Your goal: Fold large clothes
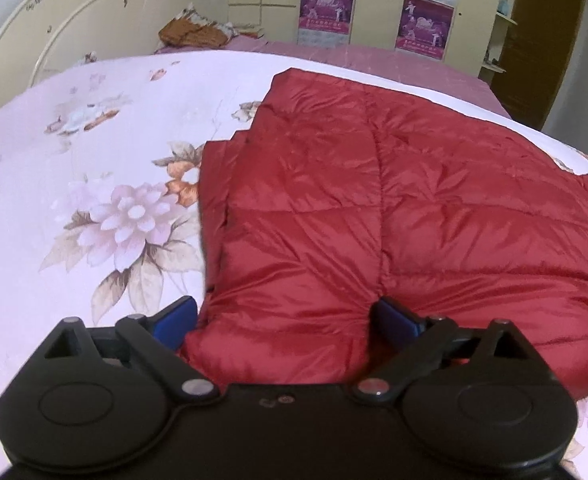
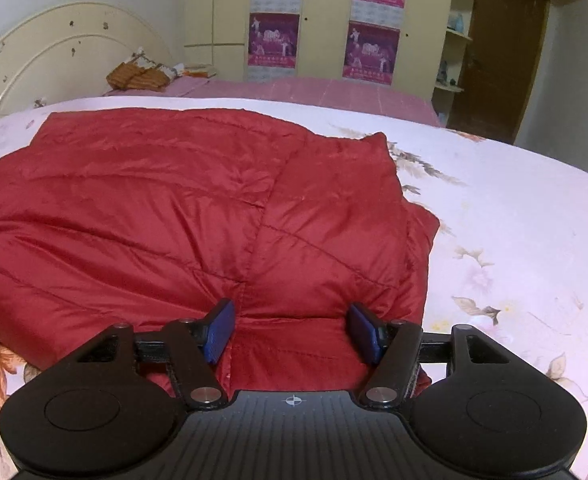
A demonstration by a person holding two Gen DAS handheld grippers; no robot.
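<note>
The glossy red quilted puffer jacket (image 1: 394, 208) lies folded into a thick, roughly rectangular bundle on the pale bedspread printed with pink and orange flowers (image 1: 93, 200). Its stitched panels puff up between seams, and layered edges step out along its left side in the left wrist view.

The left gripper (image 1: 285, 320) stands with its blue-padded jaws spread wide; the jacket's near edge bulges up between them, the right pad touching the fabric, the left pad just off its edge over the bedspread, so it looks released. The right gripper (image 2: 291, 330) has its blue pads set against a fold of the jacket's near edge on both sides (the fabric puckers at each pad), gripping it.

Beyond the bedspread a pink sheet (image 2: 294, 90) shows, with a crumpled orange-brown cloth (image 2: 137, 76) near the cream curved headboard (image 2: 53, 48). Behind stand cream wardrobe doors bearing purple posters (image 2: 370, 50) and a brown wooden door (image 2: 502, 44). Nothing lies on the jacket.
</note>
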